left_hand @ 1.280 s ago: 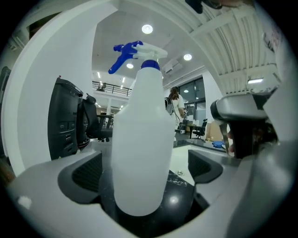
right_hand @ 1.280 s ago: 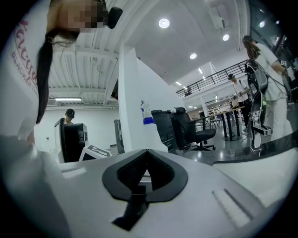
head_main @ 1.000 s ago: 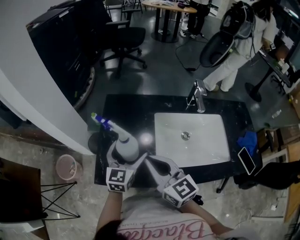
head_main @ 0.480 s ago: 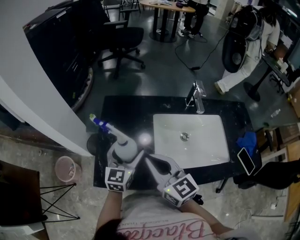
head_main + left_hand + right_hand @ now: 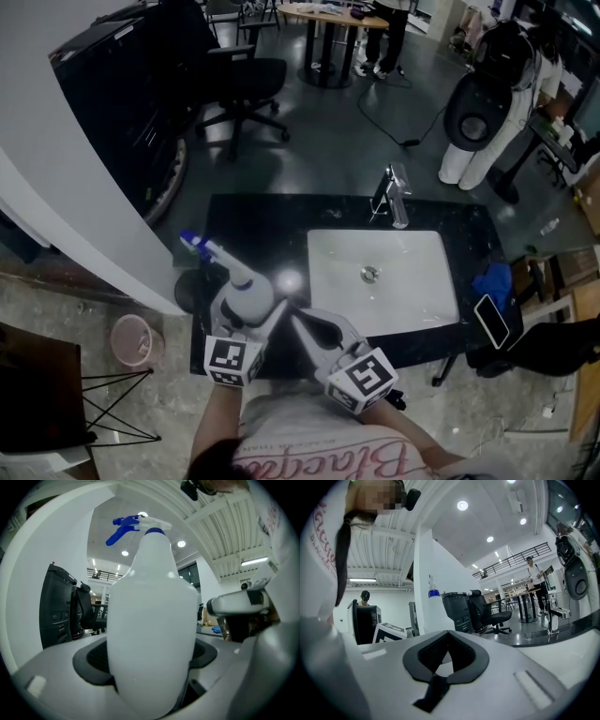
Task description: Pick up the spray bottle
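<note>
A white spray bottle [image 5: 253,296] with a blue trigger head [image 5: 193,243] stands at the near left corner of the black counter [image 5: 262,220]. My left gripper [image 5: 247,309] is shut on its body. In the left gripper view the bottle [image 5: 152,630] fills the space between the dark pads [image 5: 93,660], which press on both sides of it. My right gripper [image 5: 298,319] sits just right of the bottle, shut and empty. In the right gripper view [image 5: 445,660] the bottle [image 5: 432,609] shows beyond its tips to the left.
A white sink basin [image 5: 441,281] with a chrome faucet [image 5: 397,194] takes up the counter's right half. A blue cloth [image 5: 495,281] and a phone [image 5: 492,320] lie at the right end. An office chair [image 5: 246,80], a pink bin [image 5: 134,335] and a person [image 5: 502,89] are beyond.
The left jaws have drawn in against the bottle and the bottle's blue head has shifted slightly left. The right gripper has stayed put. The person in the background has moved.
</note>
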Demonstrator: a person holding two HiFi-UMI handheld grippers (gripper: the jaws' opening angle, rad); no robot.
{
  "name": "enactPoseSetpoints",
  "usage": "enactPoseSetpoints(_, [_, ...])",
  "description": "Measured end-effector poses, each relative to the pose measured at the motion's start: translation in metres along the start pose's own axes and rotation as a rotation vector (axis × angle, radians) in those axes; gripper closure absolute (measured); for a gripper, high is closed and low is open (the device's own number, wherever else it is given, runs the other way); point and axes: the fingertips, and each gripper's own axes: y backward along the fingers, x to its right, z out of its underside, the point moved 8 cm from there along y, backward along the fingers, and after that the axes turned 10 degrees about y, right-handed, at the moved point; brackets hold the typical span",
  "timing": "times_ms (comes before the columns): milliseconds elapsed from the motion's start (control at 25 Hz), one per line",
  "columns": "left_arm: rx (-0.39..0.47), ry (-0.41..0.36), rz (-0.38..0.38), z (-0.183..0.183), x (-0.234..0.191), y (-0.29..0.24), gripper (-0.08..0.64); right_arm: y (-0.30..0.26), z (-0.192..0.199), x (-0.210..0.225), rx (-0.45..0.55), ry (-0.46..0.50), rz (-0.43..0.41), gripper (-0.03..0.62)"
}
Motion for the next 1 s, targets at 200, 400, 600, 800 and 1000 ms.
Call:
enactPoseSetpoints(200, [0.025,-0.012,0.0,-0.023,0.003,0.015,0.137,-0.001,-0.006,-0.004,0.037,-0.005,-0.007,0.591])
enactPoseSetpoints(400, [0.028,0.032,-0.031,-0.047,0.011,0.032,0.138,-0.001,-0.01,-0.008,0.072,-0.004,-0.01,0.591])
enactPoseSetpoints(600, [0.062,0.002,-0.072,-0.068,0.023,0.051,0.138,0.002,-0.021,-0.012,0.089,0.026,-0.029,0.591])
enactPoseSetpoints(800, [0.098,-0.015,-0.068,-0.082,0.038,0.066,0.138,0.01,-0.04,-0.016,0.123,0.052,-0.047,0.592])
enactPoseSetpoints(1000, [0.12,-0.012,-0.055,-0.083,0.043,0.073,0.138,0.012,-0.044,-0.019,0.107,0.096,-0.041,0.592])
